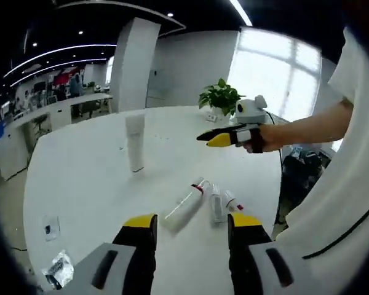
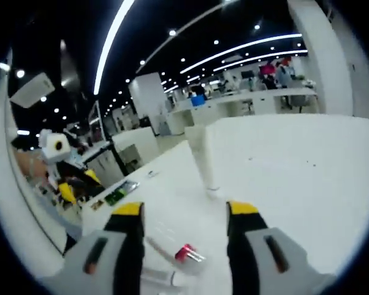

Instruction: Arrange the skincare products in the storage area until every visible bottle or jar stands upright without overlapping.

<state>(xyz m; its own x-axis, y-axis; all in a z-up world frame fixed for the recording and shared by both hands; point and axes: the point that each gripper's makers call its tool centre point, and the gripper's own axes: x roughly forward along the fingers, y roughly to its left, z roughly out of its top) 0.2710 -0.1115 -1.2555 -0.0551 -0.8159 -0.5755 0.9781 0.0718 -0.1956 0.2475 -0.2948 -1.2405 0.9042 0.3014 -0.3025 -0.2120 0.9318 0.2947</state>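
Note:
A tall white bottle (image 1: 134, 143) stands upright on the white table (image 1: 86, 178). Nearer me, a clear bottle (image 1: 184, 208), a small tube (image 1: 216, 203) and a red-capped tube (image 1: 231, 200) lie on their sides close together. My left gripper (image 1: 192, 222) hangs open just short of them, holding nothing. A hand holds my right gripper (image 1: 224, 136) in the air beyond them, at the right. In the right gripper view the right gripper (image 2: 184, 212) is open and empty above the red-capped tube (image 2: 186, 253), the tall bottle (image 2: 203, 157) stands ahead, and the left gripper (image 2: 80, 184) is at the left.
A potted plant (image 1: 221, 97) stands at the table's far edge. A plastic packet (image 1: 58, 268) and a small label (image 1: 49, 228) lie near the table's left edge. A person's white sleeve (image 1: 350, 184) is at the right. Desks and a pillar are beyond the table.

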